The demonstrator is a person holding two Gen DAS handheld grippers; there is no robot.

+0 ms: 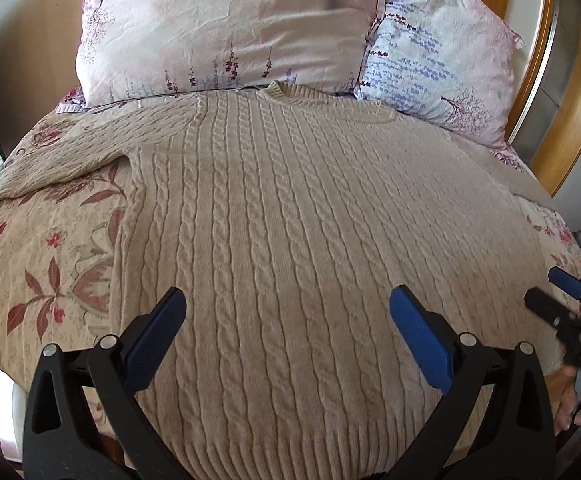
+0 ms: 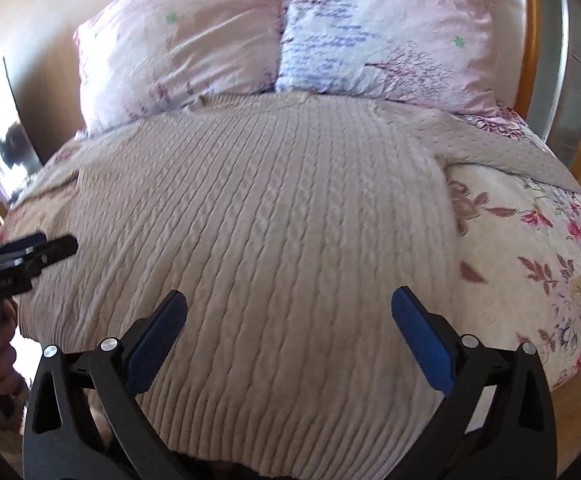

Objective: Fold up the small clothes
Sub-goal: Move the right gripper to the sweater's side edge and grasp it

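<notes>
i read the scene left to right. at far left a floral bedspread (image 1: 46,248) covers the bed, and the left sleeve (image 1: 74,148) of a beige cable-knit sweater (image 1: 290,208) runs out over it toward the bed's edge. the sweater lies flat and front-up across the middle of the bed, collar (image 1: 290,92) at the far end touching the foot of two pillows: a pink pillow (image 1: 226,24) on the left and a pink-and-lilac pillow (image 1: 442,52) just beside it on the right. my left gripper (image 1: 288,320) hovers over the lower body of the sweater near the ribbed hem, its blue fingers (image 1: 154,344) spread wide apart with nothing between them. in the right wrist view, my right gripper (image 2: 289,322) hangs over the same lower portion, a bit further right, fingers (image 2: 422,340) likewise wide apart and holding nothing. each gripper shows at the edge of the other's view. the right sleeve (image 2: 506,148) extends toward the right edge of the bed over the bedspread. a wooden bed frame (image 1: 570,120) curves along the far right.
</notes>
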